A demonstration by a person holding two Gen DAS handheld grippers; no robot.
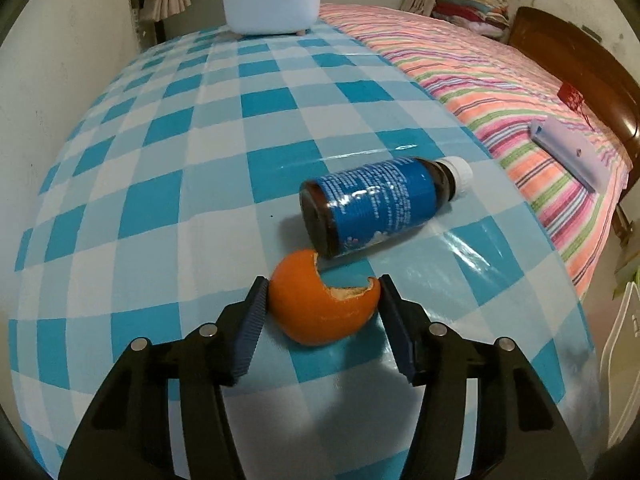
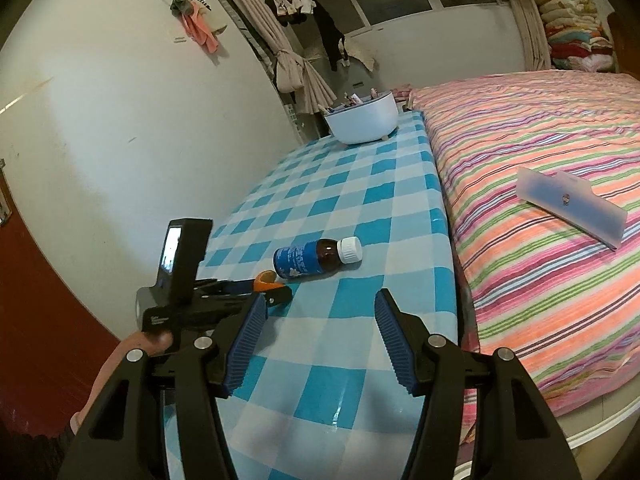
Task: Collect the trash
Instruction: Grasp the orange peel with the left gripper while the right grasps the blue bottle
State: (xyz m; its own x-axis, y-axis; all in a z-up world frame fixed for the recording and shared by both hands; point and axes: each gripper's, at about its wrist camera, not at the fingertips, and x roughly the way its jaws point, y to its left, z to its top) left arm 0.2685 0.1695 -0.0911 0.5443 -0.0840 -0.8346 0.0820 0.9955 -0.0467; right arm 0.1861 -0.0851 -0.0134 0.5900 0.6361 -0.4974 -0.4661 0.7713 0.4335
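An orange peel point(image 1: 320, 304) lies on the blue checked tablecloth point(image 1: 200, 160) between the fingers of my left gripper point(image 1: 322, 294); both pads touch its sides. A brown bottle point(image 1: 380, 204) with a blue label and white cap lies on its side just beyond the peel. In the right wrist view my right gripper point(image 2: 320, 312) is open and empty above the table's near end. There the left gripper point(image 2: 224, 296) shows at the left, with the peel point(image 2: 266, 281) between its tips and the bottle point(image 2: 318, 258) beside it.
A white tub point(image 1: 272, 10) holding small items stands at the table's far end; it also shows in the right wrist view point(image 2: 362, 120). A striped bed point(image 2: 540, 200) runs along the table's right edge with a pale folder point(image 2: 572, 204) on it. A wall is at the left.
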